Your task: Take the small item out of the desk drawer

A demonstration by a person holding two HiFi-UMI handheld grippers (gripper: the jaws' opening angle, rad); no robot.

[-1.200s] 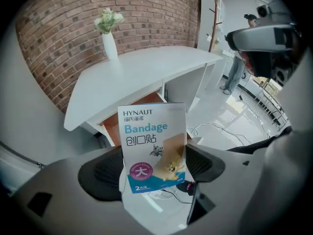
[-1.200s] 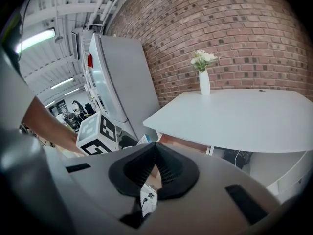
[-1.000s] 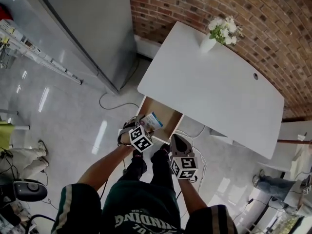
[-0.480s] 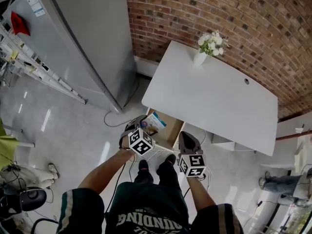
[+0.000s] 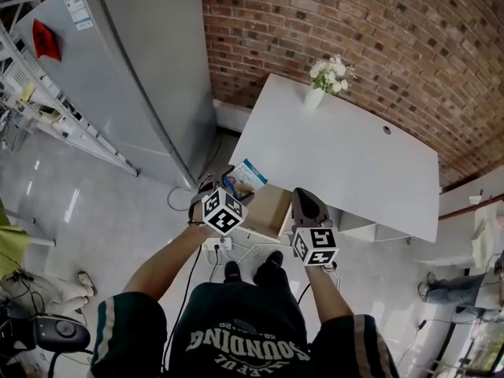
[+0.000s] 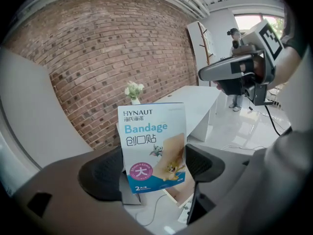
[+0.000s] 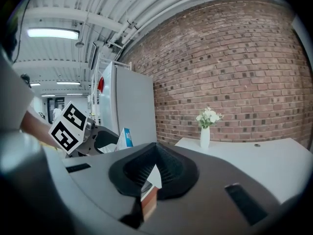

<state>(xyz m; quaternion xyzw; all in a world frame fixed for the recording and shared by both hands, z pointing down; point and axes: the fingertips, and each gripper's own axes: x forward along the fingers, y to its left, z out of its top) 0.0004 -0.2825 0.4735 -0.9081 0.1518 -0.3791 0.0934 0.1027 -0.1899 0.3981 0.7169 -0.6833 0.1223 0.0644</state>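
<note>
Head view: wooden drawer (image 5: 268, 209) open beneath smooth white desk (image 5: 339, 156).
Left gripper (image 6: 154, 169): 2 ribbed pads clamped on flat bandage packet (image 6: 152, 146).
Right gripper (image 7: 155, 166): pads pressed together, empty.

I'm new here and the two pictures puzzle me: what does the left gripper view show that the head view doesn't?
Only the left gripper view: the pack's print, "Bandage", readable between the left tongs. Only the head view: those tongs' marker cube, the person's shoes and a ladder. Both: pack, desk, flowers, brick wall.
</note>
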